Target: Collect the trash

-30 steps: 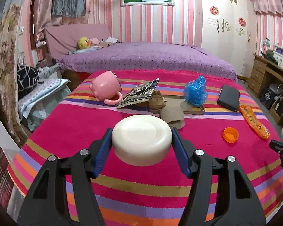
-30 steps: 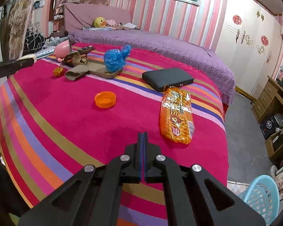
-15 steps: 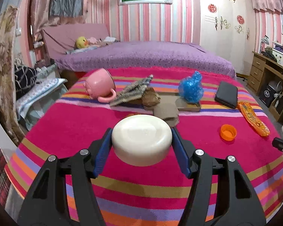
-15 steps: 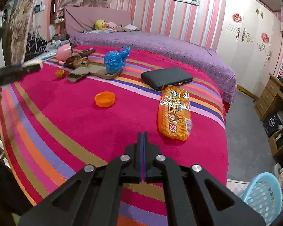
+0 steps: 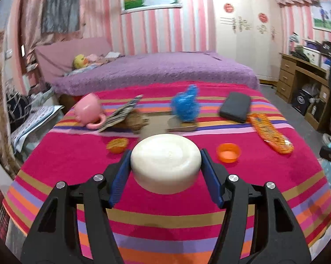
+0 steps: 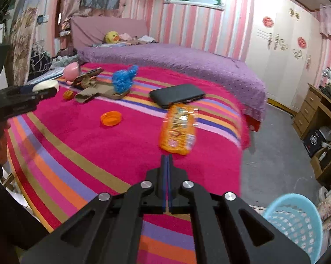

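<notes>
While clamped between left claw pads, white puck

Motion blur softens far items in both views: print on orange snack pack unreadable. White disc hides part of cardboard sheet behind it. Blue basket cut by frame edge, lower rt; contents not discernible.

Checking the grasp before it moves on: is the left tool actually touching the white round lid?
Touching. The left wrist view shows the left tool with both blue pads pressed against opposite sides of the white round lid, no gap.
</notes>
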